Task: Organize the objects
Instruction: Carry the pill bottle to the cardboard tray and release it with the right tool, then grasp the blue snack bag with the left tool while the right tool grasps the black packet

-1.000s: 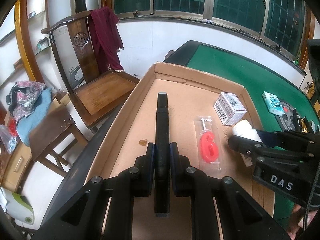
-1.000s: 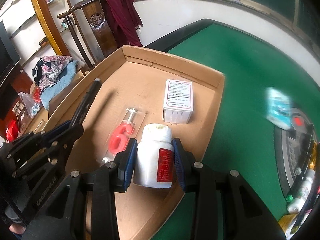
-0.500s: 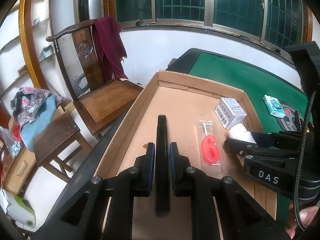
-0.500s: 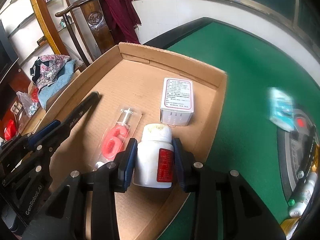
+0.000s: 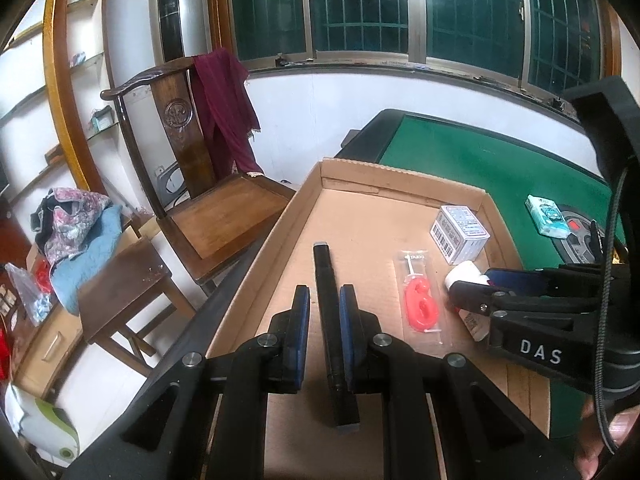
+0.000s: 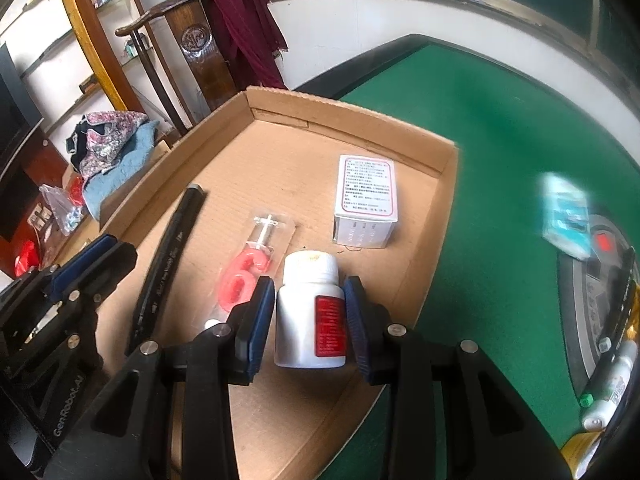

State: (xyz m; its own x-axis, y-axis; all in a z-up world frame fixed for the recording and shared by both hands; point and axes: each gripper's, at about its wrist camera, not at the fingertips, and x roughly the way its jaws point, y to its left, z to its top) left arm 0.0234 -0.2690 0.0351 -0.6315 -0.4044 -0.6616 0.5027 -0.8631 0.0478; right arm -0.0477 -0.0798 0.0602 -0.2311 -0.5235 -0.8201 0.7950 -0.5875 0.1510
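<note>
A shallow cardboard tray [image 5: 400, 178] [image 6: 344, 110] lies on the green table. My left gripper [image 5: 324, 306] has opened around a long black bar [image 5: 330, 300] that lies on the tray floor; it also shows in the right wrist view [image 6: 168, 264]. My right gripper [image 6: 310, 312] has its pads slightly apart on either side of a white bottle with a red label [image 6: 310, 312], which lies in the tray. A red "6" candle in clear wrap [image 5: 420, 306] [image 6: 244, 276] and a white printed box [image 5: 460, 232] [image 6: 366, 200] also lie in the tray.
A teal packet [image 5: 548, 216] and a round dark device [image 6: 600, 292] sit on the green table [image 6: 500, 152] to the right. Small bottles [image 6: 608, 392] lie at the right edge. A wooden chair with a maroon cloth [image 5: 200, 152] stands left of the table.
Both grippers have opened: the left let go of the black bar, the right eased off the white bottle. Both objects now rest in the tray. The left gripper has drawn back.
</note>
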